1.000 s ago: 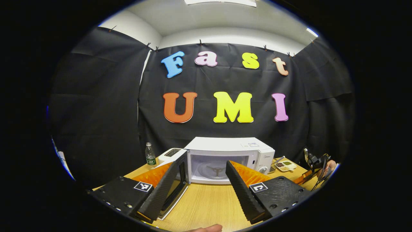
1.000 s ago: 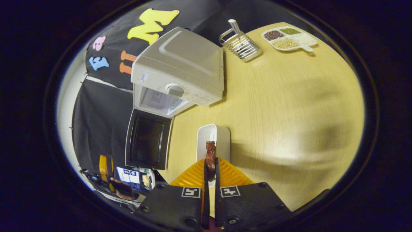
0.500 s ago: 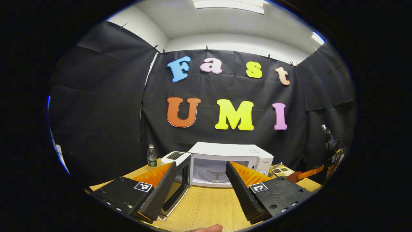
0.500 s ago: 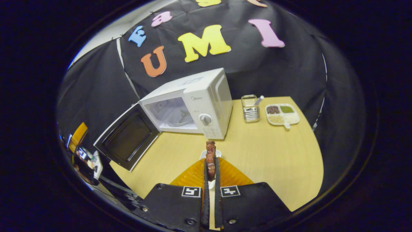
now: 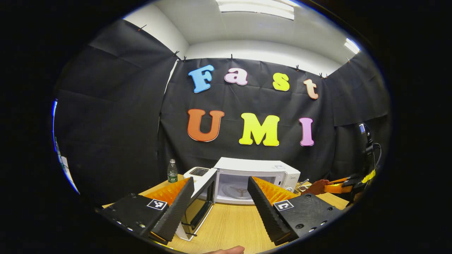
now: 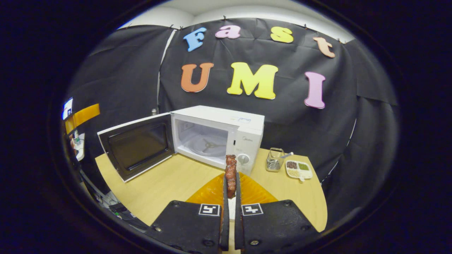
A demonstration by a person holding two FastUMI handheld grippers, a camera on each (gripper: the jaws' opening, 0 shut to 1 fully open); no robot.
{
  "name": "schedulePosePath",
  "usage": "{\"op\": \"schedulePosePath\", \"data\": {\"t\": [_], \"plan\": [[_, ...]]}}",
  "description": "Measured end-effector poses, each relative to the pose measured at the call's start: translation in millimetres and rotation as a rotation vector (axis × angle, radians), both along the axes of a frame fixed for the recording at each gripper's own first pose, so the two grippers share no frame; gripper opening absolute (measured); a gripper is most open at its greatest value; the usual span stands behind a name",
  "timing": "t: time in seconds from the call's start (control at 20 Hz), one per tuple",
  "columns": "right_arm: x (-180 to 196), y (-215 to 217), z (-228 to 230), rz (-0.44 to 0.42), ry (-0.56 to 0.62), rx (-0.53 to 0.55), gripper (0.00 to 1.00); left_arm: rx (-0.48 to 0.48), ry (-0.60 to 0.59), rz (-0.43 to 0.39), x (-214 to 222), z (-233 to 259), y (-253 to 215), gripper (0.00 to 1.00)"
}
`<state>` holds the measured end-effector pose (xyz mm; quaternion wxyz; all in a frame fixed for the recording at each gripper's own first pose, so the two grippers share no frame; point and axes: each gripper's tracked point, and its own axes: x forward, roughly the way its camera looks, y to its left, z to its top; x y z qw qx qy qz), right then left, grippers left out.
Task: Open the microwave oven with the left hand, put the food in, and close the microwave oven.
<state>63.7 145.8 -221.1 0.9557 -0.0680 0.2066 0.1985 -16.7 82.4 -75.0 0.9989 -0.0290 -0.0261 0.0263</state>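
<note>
Right tool (image 6: 230, 187) now level, food (image 6: 231, 169) upright

The food's (image 6: 231, 171) lower end is hidden between the right gripper's (image 6: 230, 192) jaws. The tray's (image 6: 298, 169) contents are too small to tell.

The setting is a staged recording booth built inside an ordinary room, not a real kitchen. Black cloth (image 6: 116, 81) is clipped up as walls on three sides, with white plaster wall and a white ceiling with a flat light panel (image 5: 256, 6) showing above the cloth. A light wood-grain bench (image 6: 169, 183) carries kitchen props: a white microwave oven (image 6: 220, 135) with its door open, a white toaster (image 5: 197, 172), a clear plastic water bottle (image 5: 172, 171), a wire metal rack (image 6: 274, 160) and a white divided tray of dried beans (image 6: 299, 169).
</note>
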Motion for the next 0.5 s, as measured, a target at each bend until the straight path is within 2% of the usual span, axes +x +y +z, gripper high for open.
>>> {"op": "schedulePosePath", "data": {"t": [0.2, 0.5], "plan": [[16.4, 34.7, -4.5, -0.042, -0.021, 0.041, 0.1, -0.004, -0.008, 0.008, -9.2, -1.0, 15.0, 0.94], [66.9, 93.3, -22.1, -0.154, -0.063, 0.115, 0.1, -0.02, 0.015, 0.005, -9.4, -11.9, 24.5, 0.93]]}}
